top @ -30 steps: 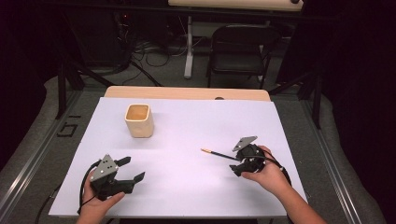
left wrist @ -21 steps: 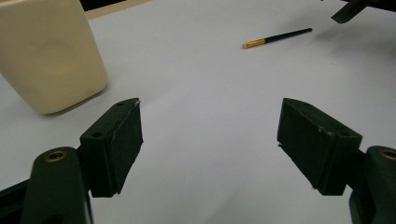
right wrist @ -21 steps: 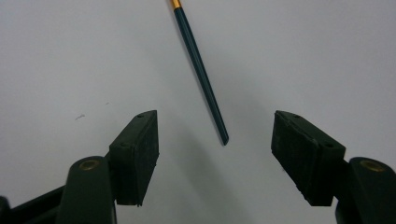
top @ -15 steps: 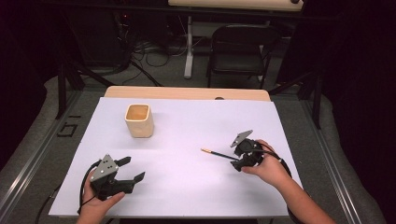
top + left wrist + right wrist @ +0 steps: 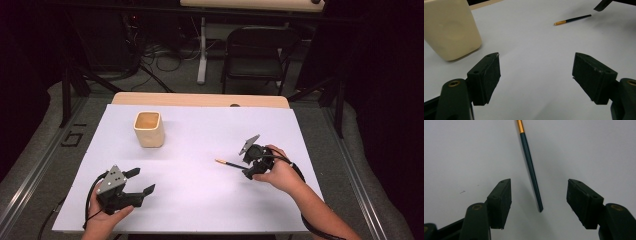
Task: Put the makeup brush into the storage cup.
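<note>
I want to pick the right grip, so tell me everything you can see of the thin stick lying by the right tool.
The stick is a slim, straight, dark teal rod with a gold-orange band toward its far end, like a small brush handle or pencil; its far tip is cut off in the right gripper view. It lies flat on the white table, and its near end points between the open jaws of the right tool, which do not touch it.

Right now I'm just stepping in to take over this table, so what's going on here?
A person holds a tool in each hand over a white table. The right tool is open, its jaws either side of the near end of a dark brush with an orange band, which lies flat and ungripped. The left tool, also open, sits near the front left, holding nothing. A cream cup stands upright further back on the left, apart from both.
</note>
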{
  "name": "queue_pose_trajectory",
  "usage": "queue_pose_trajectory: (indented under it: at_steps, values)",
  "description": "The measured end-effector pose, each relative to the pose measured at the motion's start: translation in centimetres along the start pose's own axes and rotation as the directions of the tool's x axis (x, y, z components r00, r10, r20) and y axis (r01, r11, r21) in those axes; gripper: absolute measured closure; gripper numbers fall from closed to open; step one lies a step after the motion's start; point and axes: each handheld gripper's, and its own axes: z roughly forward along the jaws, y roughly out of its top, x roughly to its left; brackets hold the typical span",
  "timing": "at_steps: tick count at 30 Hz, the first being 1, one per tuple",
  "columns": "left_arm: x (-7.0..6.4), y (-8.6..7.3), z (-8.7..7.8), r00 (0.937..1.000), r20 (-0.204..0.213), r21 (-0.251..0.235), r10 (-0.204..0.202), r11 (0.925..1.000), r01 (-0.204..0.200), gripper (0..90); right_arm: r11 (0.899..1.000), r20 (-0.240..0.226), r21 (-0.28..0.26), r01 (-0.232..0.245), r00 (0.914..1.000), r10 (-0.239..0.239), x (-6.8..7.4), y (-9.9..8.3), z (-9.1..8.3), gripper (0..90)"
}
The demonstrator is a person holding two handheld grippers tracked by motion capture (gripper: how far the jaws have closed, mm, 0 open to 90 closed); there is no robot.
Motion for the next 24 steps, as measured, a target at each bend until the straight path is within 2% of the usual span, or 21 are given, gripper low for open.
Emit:
queue_pose_trajectory:
  at_steps: [7,9,11,18,24]
  values:
    - [0.0,0.0,0.0,1.0000,0.001,0.001,0.002,1.0000,-0.002,22.9,1.000,-0.009,0.015,-0.004,1.0000,0.004,-0.2,1.0,0.3,36.6]
    - [0.0,0.0,0.0,1.0000,0.002,0.002,0.003,1.0000,-0.003,22.9,1.000,-0.009,0.005,-0.003,1.0000,0.003,-0.2,1.1,0.5,36.6]
    - [0.0,0.0,0.0,1.0000,0.002,0.001,0.003,1.0000,-0.003,22.9,1.000,-0.013,0.020,-0.002,0.9999,0.002,-0.3,1.4,0.5,36.7]
    - [0.0,0.0,0.1,1.0000,0.004,0.002,0.002,1.0000,-0.002,23.1,0.999,-0.015,0.036,0.034,0.9993,-0.034,-0.7,2.6,0.7,39.6]
    - [0.1,0.0,0.0,1.0000,0.006,0.004,0.006,1.0000,-0.006,23.5,0.998,-0.003,0.052,0.039,0.9992,-0.039,-1.1,3.2,0.9,40.0]
